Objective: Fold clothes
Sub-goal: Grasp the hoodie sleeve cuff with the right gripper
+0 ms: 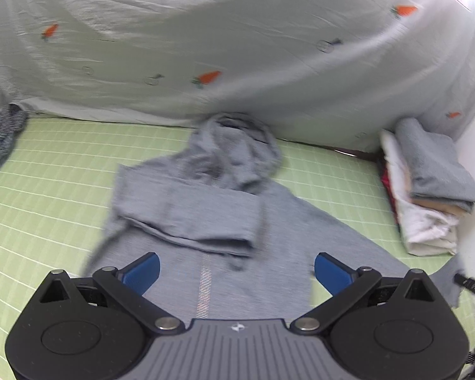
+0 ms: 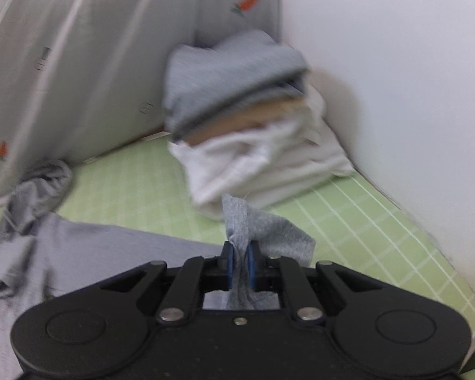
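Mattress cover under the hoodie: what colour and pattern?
Light green with a thin white grid; the mat shows best in the left wrist view.

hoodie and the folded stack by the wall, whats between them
In the left wrist view, only bare green checked mat separates the grey hoodie from the folded stack.

A grey hoodie (image 1: 205, 209) is spread flat on the green checked mat (image 1: 47, 190), with one sleeve folded across its chest. The left gripper (image 1: 237, 272) is held wide open above its lower part. A pile of folded clothes (image 1: 427, 190) is seen at the right.
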The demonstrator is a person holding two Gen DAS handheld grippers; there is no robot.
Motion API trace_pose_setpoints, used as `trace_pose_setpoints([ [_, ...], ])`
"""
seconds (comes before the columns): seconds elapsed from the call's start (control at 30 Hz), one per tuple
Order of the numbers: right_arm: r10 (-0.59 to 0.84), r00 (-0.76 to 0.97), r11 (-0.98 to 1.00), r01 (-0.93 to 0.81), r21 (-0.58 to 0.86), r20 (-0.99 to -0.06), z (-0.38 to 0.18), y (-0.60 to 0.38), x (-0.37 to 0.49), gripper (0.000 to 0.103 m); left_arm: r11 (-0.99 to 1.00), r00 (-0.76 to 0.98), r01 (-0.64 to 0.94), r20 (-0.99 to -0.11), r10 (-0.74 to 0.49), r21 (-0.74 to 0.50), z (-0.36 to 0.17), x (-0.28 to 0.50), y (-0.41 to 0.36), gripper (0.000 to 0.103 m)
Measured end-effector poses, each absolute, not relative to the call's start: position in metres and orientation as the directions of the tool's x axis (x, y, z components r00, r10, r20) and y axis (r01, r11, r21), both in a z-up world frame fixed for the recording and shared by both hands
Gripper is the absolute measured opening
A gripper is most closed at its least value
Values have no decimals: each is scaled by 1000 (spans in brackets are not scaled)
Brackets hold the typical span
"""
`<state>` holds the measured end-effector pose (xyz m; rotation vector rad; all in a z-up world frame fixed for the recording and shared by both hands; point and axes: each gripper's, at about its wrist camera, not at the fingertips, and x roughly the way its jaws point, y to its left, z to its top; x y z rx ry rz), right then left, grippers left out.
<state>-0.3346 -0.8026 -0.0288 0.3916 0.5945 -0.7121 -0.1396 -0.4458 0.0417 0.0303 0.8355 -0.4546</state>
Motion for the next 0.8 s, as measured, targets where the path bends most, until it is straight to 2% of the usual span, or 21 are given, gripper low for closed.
trace_pose_setpoints([
  [0.13, -460, 682, 734, 652, 189, -569, -4, -762, -299, 10, 932, 593, 346, -743, -310, -112, 34, -107, -415, 102],
  [0.3, -373, 781, 794, 548, 264, -501, 9, -705, -245, 10, 932, 579, 324, -745, -332, -163, 26, -65, -380, 102],
  [0.6, -203, 852, 866, 386, 317, -483, 10, -639, -102, 9, 942, 548, 256, -771, -325, -216, 0, 15, -334, 102],
  [0.8, -88, 898, 908, 250, 335, -430, 39, -599, -26, 9, 949, 515, 191, -798, -313, -249, -28, 55, -320, 101],
])
